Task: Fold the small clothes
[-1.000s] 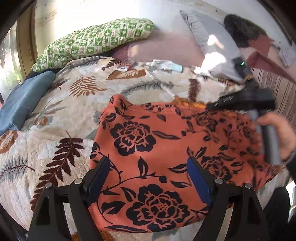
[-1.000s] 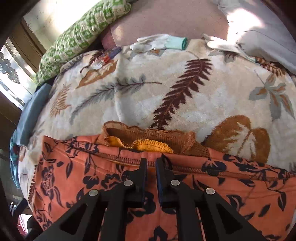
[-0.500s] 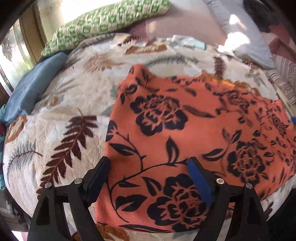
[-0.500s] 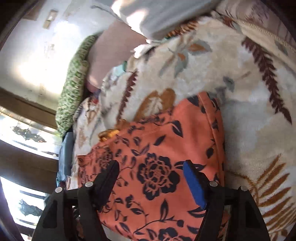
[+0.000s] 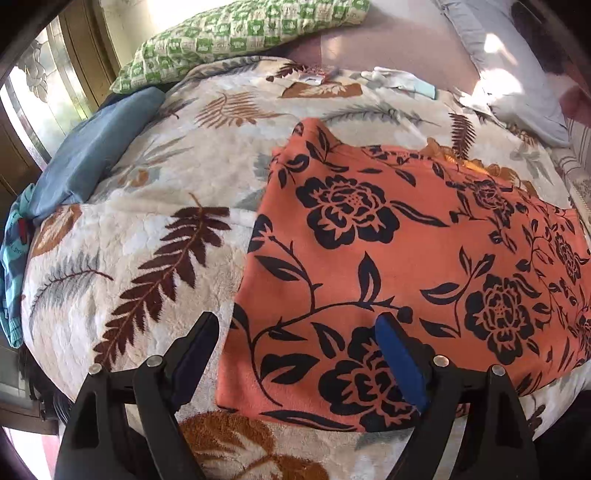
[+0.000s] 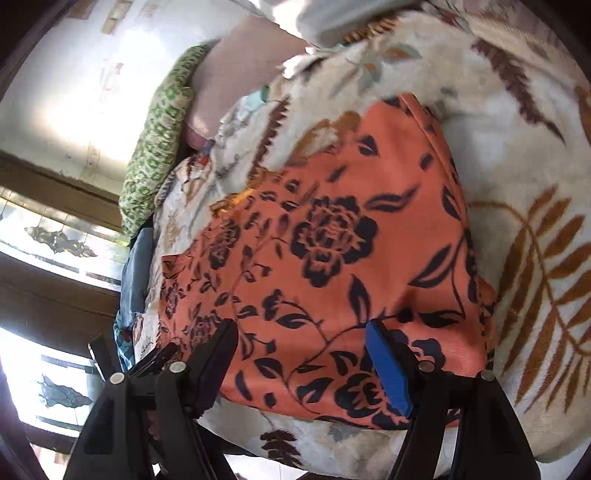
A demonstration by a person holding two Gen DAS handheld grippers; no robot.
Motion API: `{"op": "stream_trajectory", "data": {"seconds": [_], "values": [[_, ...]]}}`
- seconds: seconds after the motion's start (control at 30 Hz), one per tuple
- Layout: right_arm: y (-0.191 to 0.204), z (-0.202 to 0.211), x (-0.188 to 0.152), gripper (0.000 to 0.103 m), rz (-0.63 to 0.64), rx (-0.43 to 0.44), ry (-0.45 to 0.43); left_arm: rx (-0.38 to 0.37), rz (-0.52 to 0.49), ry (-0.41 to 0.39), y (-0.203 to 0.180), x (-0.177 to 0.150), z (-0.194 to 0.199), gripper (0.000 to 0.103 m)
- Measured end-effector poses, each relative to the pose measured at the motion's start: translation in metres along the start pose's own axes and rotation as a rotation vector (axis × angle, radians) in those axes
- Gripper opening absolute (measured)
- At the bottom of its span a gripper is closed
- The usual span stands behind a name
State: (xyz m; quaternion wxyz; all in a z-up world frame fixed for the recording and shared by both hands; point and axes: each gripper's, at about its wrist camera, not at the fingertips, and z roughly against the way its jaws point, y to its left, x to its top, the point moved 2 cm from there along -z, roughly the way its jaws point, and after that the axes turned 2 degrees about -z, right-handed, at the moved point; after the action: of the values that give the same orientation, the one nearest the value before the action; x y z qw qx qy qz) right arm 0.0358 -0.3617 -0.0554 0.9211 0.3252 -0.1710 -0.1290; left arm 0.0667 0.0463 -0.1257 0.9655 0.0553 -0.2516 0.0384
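An orange garment with black flowers (image 5: 406, 258) lies spread flat on a leaf-patterned blanket (image 5: 155, 236). It also shows in the right wrist view (image 6: 332, 266). A brown and yellow knitted piece (image 5: 469, 162) peeks out from under its far edge. My left gripper (image 5: 295, 332) is open and empty over the garment's near left corner. My right gripper (image 6: 301, 343) is open and empty over the garment's near right end, tilted sideways.
A green checked pillow (image 5: 240, 33) and a grey pillow (image 5: 509, 66) lie at the head of the bed. A blue cushion (image 5: 92, 147) lies at the left edge. Small white and teal items (image 5: 402, 79) lie on the far blanket.
My right gripper let go of the garment's far edge, opened, and swung round to the right end. My left gripper drew back and shifted left. The garment now lies flat.
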Motion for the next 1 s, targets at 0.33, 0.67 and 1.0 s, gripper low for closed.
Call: {"op": "stream_trajectory", "data": {"seconds": [0.33, 0.67, 1.0], "values": [[-0.009, -0.049, -0.015, 0.082, -0.084, -0.070, 0.078, -0.030, -0.018, -0.027, -0.010, -0.004, 0.022, 0.087], [-0.017, 0.049, -0.045, 0.082, -0.263, 0.045, -0.115, -0.074, 0.051, -0.030, -0.004, -0.011, 0.025, 0.087], [-0.071, 0.028, -0.056, 0.082, -0.488, 0.029, -0.070, -0.073, 0.018, -0.062, -0.017, -0.011, 0.045, 0.087]]}}
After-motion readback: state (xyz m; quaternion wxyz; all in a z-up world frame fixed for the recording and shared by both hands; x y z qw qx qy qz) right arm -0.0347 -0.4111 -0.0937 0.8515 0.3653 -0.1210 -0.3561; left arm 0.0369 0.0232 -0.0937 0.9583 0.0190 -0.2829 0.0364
